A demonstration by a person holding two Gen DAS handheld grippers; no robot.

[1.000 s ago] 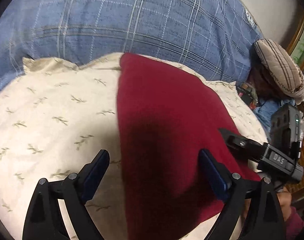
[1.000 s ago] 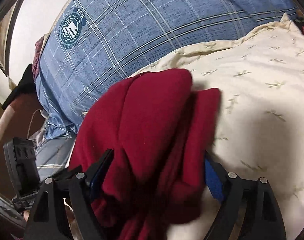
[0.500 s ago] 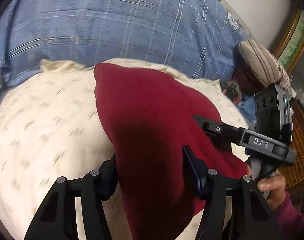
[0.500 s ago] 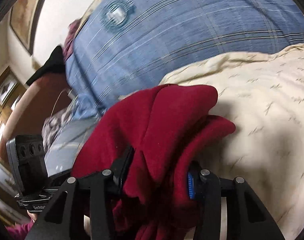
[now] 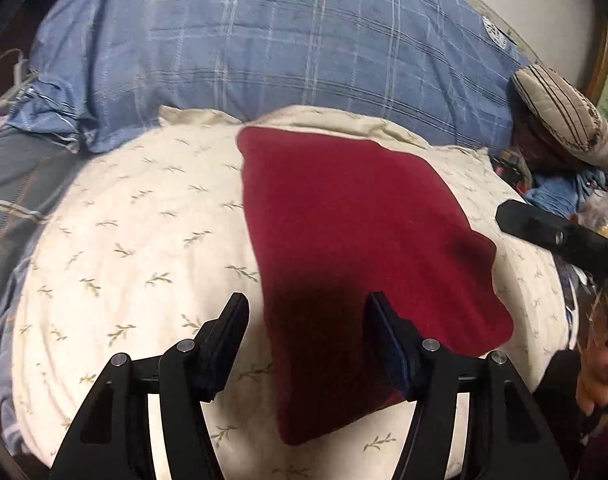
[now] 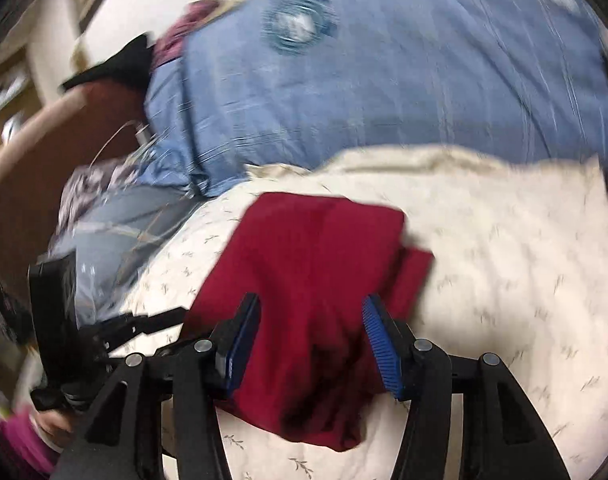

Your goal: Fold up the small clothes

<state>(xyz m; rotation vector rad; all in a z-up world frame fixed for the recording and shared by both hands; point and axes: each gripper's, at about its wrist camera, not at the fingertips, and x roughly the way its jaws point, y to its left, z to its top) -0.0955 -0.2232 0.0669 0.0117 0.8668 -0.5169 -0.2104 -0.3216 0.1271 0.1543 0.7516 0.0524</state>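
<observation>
Left wrist view, left to right: bare cream pillow [image 5: 143, 240], then the left gripper [image 5: 306, 300]. Its jaws have just been opening and stand released. The left finger is over the pillow, the right finger over the red cloth [image 5: 344, 220]. The cloth's near left edge lies below and between them, not pinched. The cloth lies flat on the pillow as a folded oblong. Its long axis runs away from the jaws toward the blue plaid quilt [image 5: 304, 60], so the near short end is the one in reach. Further right a flap bulges out toward one finger of the right gripper [image 5: 556, 236], which is apart from the cloth.

Right wrist view is blurred. The right gripper [image 6: 311, 302] hangs over the rumpled near end of the cloth [image 6: 316, 248]. Its jaws have just been opening and are released, with fabric below the gap and the pads not pressing on it. The layered fold edge shows on the right.

Judgement: both hands are at the near end, and the right is nearer the untidy corner. The next fold probably carries the near end along the long axis to the far end.
</observation>
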